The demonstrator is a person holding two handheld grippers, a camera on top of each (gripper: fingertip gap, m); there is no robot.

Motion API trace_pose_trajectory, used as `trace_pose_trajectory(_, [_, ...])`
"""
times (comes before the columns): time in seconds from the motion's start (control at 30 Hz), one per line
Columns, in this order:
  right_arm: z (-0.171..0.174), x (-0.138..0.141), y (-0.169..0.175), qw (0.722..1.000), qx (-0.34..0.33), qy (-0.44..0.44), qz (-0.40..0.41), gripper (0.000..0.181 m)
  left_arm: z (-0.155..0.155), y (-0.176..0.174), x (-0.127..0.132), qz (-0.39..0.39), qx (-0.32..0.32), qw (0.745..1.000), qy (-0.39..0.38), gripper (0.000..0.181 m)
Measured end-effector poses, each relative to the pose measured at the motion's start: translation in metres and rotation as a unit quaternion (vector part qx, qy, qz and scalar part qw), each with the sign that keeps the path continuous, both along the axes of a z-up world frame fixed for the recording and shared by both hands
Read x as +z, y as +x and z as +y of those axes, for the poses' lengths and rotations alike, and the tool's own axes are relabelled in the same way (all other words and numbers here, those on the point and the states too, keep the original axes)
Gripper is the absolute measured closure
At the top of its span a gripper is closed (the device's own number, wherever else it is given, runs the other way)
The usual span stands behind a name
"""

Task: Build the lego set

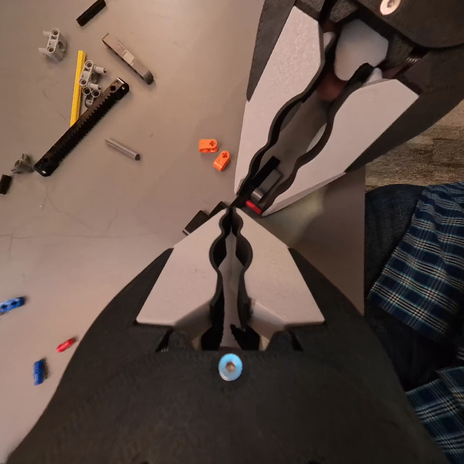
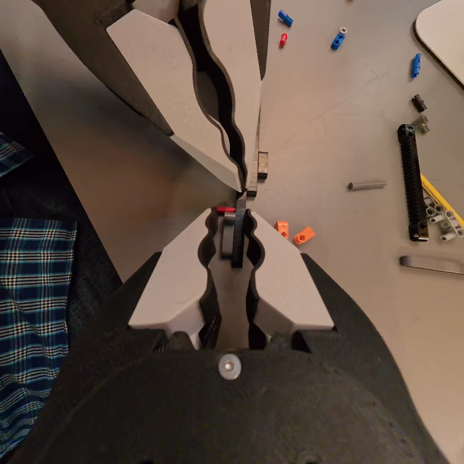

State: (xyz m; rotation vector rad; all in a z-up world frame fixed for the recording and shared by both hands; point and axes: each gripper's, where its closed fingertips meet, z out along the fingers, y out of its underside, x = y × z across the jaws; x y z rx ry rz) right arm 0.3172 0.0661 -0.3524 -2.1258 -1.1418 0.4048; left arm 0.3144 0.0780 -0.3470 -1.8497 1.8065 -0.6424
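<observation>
no readable text, labels, brands, numbers or signs anywhere

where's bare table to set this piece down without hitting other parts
Bare table lies between the orange connectors, the black toothed rack and the blue pins. It is crowded around the rack, yellow axle and grey connectors.

A plain grey table (image 1: pixel 125 251) fills most of the view under warm, dim light. Past its edge lies mottled brown carpet (image 1: pixel 426 155), and a white board (image 2: pixel 442 37) rests at the table's far corner.
</observation>
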Motion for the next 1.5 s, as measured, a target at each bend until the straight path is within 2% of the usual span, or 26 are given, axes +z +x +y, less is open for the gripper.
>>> trace_pose_trajectory(0.03, [0.0,0.0,0.0,1.0,0.001,-0.002,0.002,0.162,-0.003,0.002,0.0,-0.006,0.0,1.0,-0.013,0.181])
trace_pose_trajectory(0.13, [-0.001,0.0,0.0,1.0,0.022,0.003,0.002,0.162,-0.006,0.003,0.001,-0.001,-0.009,1.0,-0.012,0.181])
trace_pose_trajectory(0.23, [-0.004,0.0,0.0,0.998,0.063,0.001,0.014,0.161,0.003,0.001,0.003,-0.008,-0.012,1.0,0.008,0.181])
trace_pose_trajectory(0.4, [-0.005,0.0,0.0,0.994,0.107,-0.001,0.018,0.16,-0.006,0.008,0.001,-0.008,-0.033,0.999,0.007,0.181])
trace_pose_trajectory(0.53, [-0.005,0.001,0.0,0.995,0.094,-0.001,0.019,0.16,-0.006,0.008,0.0,-0.022,-0.022,0.999,-0.011,0.181])
trace_pose_trajectory(0.87, [-0.004,0.001,0.002,1.0,0.001,0.002,0.016,0.159,-0.006,0.007,0.0,-0.027,-0.006,0.999,-0.016,0.181])
trace_pose_trajectory(1.2, [-0.004,0.0,0.005,1.0,0.008,0.012,0.011,0.167,-0.008,0.009,-0.001,-0.048,0.009,0.998,-0.037,0.181])
trace_pose_trajectory(1.5, [-0.002,0.0,0.006,1.0,0.006,0.013,0.007,0.168,-0.005,0.01,-0.001,-0.038,0.006,0.999,-0.024,0.181])
